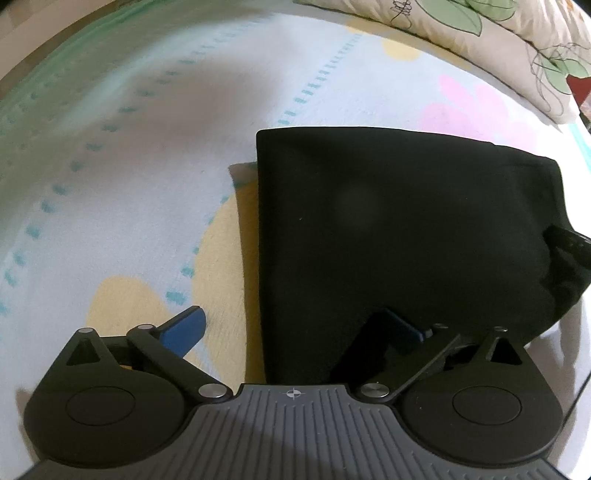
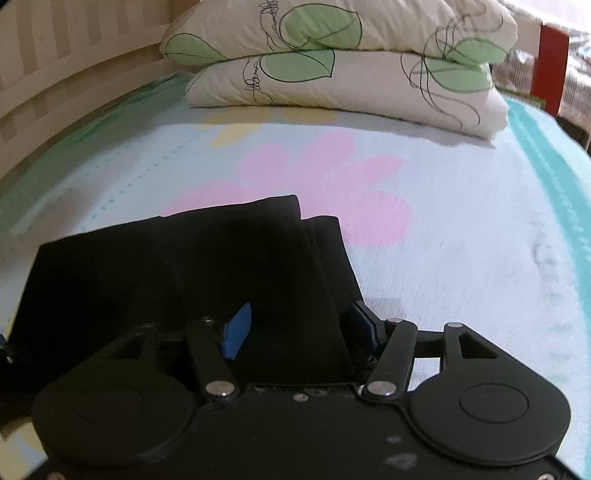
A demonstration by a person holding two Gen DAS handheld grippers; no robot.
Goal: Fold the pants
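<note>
With the folded black pants (image 1: 399,236) lying flat on the bed (image 1: 129,184) short of the pillows (image 2: 332,74), both the left gripper (image 1: 295,328) and right gripper (image 2: 299,325) gape empty; lift straight clear to avoid snagging cloth.

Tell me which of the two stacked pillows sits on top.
The smaller upper pillow, lying across the wider lower pillow, which rests directly on the bedsheet.

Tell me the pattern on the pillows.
The pillows are cream with green leaves and black line drawing, clearest in the right wrist view.
</note>
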